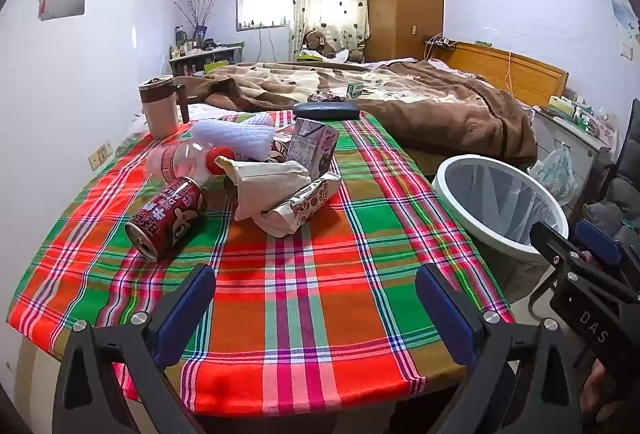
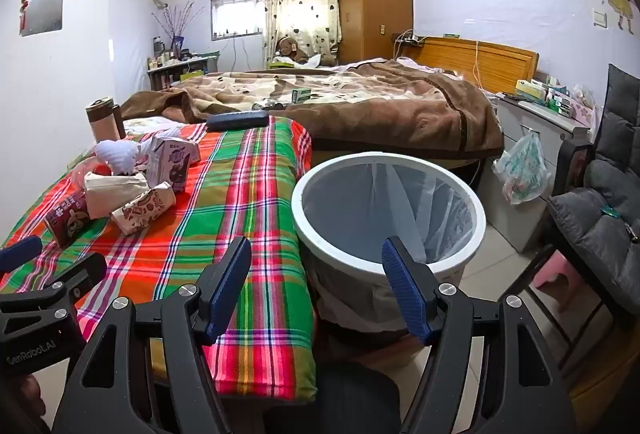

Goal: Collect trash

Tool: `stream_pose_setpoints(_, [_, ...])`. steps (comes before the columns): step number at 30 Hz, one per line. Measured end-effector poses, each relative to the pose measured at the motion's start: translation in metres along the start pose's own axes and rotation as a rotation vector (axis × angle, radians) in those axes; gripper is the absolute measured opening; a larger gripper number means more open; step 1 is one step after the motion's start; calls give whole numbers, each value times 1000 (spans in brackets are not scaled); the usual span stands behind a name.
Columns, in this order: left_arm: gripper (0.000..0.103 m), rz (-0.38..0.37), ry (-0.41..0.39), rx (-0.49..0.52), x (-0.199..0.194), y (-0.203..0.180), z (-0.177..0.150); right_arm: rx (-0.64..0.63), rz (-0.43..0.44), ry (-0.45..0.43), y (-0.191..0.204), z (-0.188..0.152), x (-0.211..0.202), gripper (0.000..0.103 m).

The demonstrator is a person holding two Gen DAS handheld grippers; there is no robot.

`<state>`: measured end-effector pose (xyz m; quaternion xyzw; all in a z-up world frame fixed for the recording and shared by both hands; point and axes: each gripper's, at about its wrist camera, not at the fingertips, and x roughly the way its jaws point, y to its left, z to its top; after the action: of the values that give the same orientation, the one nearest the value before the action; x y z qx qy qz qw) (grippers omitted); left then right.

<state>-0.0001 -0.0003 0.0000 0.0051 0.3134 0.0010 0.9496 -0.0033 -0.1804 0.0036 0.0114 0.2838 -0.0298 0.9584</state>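
A pile of trash lies on the plaid tablecloth: a red drink can on its side, a clear plastic bottle, crumpled paper bags, a patterned wrapper, a purple milk carton and white foam netting. A white trash bin with a liner stands to the right of the table. My left gripper is open and empty over the table's near part. My right gripper is open and empty in front of the bin. The pile also shows in the right wrist view.
A brown and cream mug and a dark case stand at the table's far end. A bed with a brown blanket lies behind. A grey cabinet with a hanging plastic bag and a dark chair are at the right.
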Motion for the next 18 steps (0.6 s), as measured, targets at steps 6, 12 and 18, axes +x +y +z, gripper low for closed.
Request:
stream_pose_setpoints(6, [101,3,2,-5,0,-2,0,4,2,-4,0,0,0,69])
stream_pose_setpoints(12, [101,-6,-1,-11,0,0,0,3,2,-10,1,1,-1,69])
stream_pose_setpoints(18, [101,-5,-1,-12,-3,2,0,3,3,-11,1,1,-3,69])
